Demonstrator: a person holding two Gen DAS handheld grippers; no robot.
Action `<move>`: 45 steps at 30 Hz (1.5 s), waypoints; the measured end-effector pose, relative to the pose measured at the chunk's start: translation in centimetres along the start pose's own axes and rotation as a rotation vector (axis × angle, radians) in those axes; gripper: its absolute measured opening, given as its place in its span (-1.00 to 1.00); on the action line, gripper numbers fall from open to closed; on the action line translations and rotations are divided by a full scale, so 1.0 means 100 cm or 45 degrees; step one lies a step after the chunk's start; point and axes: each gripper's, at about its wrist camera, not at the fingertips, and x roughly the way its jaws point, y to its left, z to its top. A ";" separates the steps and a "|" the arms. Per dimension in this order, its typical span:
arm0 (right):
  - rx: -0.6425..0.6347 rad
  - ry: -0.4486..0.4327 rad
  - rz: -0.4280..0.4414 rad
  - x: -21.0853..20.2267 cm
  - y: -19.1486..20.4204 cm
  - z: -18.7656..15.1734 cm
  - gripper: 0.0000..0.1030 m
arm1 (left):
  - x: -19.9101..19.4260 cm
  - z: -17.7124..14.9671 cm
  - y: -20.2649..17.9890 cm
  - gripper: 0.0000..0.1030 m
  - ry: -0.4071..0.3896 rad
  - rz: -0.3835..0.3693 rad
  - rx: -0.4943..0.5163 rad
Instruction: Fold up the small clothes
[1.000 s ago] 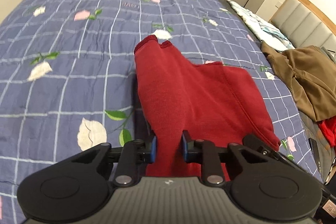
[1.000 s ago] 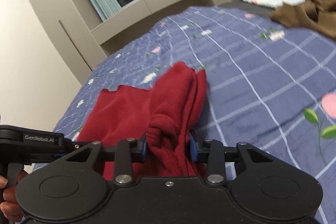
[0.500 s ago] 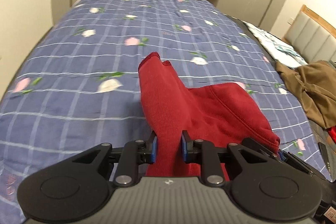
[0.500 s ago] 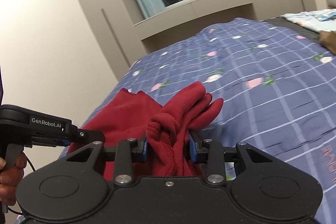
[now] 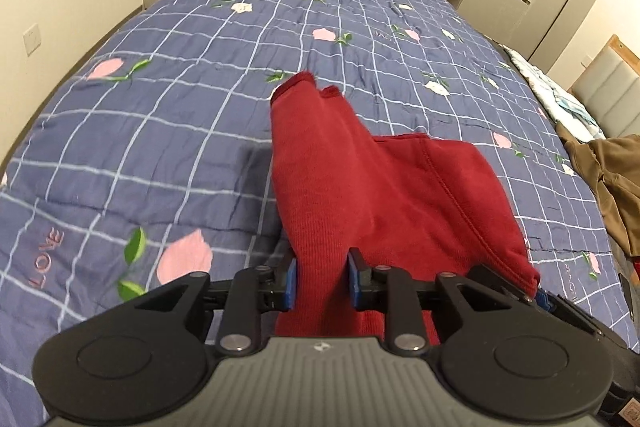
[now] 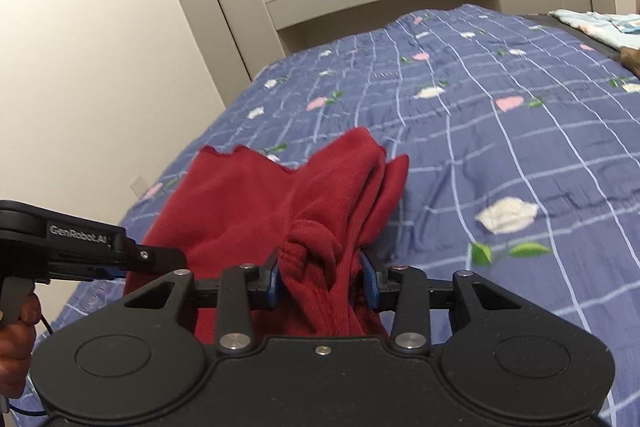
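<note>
Spread across the bed, a blue checked quilt with pink and white flower prints (image 5: 168, 131) serves as the working surface. A dark red knit garment (image 5: 384, 195) hangs between the two tools, raised above the quilt, its far end trailing forward and away from both.

The left gripper (image 5: 322, 281) is closed down to the width of the cloth, with a flat ribbed band of the garment clamped between its blue pads (image 5: 291, 283). The right gripper (image 6: 322, 283) is closed on a thicker bunched wad of the same garment (image 6: 320, 211).

Key relation: both grip points sit side by side at the near edge, with the left tool visible just left of the right one, so the garment's long axis runs forward from the person. Lowering it flat probably requires spreading the grip points apart first. A brown garment heap (image 5: 604, 179) lies well apart at the right.
</note>
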 end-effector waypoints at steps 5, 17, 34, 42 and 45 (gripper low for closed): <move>-0.003 -0.017 -0.042 -0.006 -0.004 -0.003 0.11 | -0.008 -0.005 0.002 -0.08 -0.019 0.022 -0.007; -0.061 -0.154 -0.056 -0.049 0.002 -0.001 0.68 | -0.047 -0.016 -0.002 0.57 -0.118 0.045 0.000; -0.209 -0.299 -0.040 -0.127 0.023 -0.021 0.99 | -0.117 -0.066 -0.010 0.99 -0.327 0.134 0.099; -0.278 -0.270 -0.048 -0.156 0.025 -0.049 0.99 | -0.136 -0.108 -0.006 0.99 -0.371 0.178 0.115; -0.305 -0.252 -0.051 -0.164 0.025 -0.060 0.99 | -0.139 -0.122 -0.005 0.99 -0.365 0.192 0.139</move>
